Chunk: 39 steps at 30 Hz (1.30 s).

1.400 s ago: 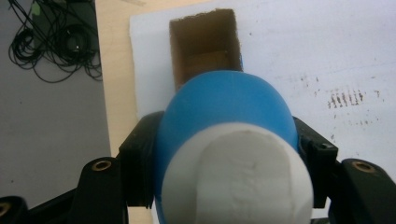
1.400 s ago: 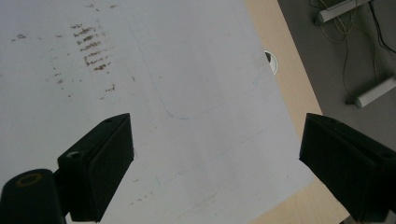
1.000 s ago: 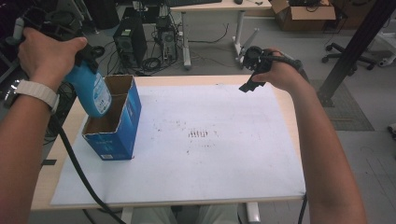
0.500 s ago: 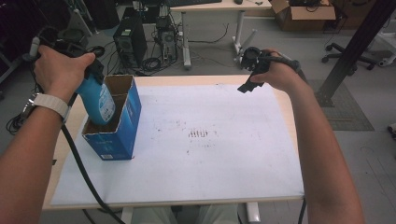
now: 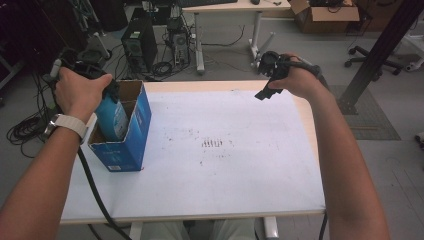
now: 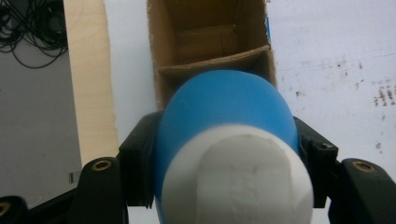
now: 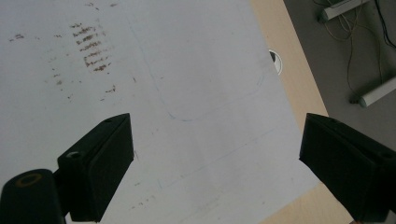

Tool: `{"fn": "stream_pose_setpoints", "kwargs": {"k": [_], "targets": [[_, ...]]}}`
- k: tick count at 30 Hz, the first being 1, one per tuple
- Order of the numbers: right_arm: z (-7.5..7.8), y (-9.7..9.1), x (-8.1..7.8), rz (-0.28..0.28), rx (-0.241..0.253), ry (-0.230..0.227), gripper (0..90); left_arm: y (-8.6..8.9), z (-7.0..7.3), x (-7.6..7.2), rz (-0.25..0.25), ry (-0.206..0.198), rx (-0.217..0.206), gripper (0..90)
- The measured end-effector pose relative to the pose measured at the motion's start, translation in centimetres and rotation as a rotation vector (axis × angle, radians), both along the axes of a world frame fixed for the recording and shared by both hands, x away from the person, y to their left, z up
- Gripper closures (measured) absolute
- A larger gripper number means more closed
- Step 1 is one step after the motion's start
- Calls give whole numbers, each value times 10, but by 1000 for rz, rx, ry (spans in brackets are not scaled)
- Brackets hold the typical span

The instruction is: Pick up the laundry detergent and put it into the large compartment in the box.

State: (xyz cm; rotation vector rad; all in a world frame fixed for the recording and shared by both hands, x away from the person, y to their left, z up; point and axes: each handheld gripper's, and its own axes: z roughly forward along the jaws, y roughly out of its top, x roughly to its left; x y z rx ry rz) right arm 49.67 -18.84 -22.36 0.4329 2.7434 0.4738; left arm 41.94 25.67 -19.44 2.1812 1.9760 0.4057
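A blue bottle [image 5: 113, 118] with a white end [image 6: 238, 182] is clamped in my left gripper [image 5: 106, 91], which is shut on it. The bottle sits partly down inside an open blue cardboard box [image 5: 131, 142] at the table's left side. In the left gripper view the bottle [image 6: 229, 116] hangs over the box's brown compartments [image 6: 210, 42], with a black jaw on each side. My right gripper [image 5: 267, 89] is held above the back right of the table. It is open, and nothing lies between the wide-apart jaws of the right gripper [image 7: 215, 158].
A white sheet [image 5: 225, 180] with brown smudges [image 5: 215, 144] covers the wooden table [image 5: 306, 107]. A cable hole [image 7: 276, 60] lies near the table's right edge. Computer towers [image 5: 134, 47], cables and another desk [image 5: 230, 6] stand on the floor behind.
My left gripper has lowered the blue bottle from above the box down into it. The right gripper has stayed where it was.
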Motion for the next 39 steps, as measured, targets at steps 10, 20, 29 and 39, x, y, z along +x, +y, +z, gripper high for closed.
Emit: {"fn": "stream_pose_setpoints", "kwargs": {"k": [10, 20, 29, 39], "targets": [[-1, 0, 1, -3, -2, -1, 98, 3, -32, 2, -11, 6, -1, 376], [-3, 2, 2, -1, -4, 1, 98, 4, -51, 3, -9, 18, 1, 376], [-3, 2, 2, -5, -4, 5, 98, 6, -65, 3, -2, 27, -11, 376], [-4, 0, 2, -5, -5, 6, 98, 7, -80, 4, 0, 44, -15, 376]]}}
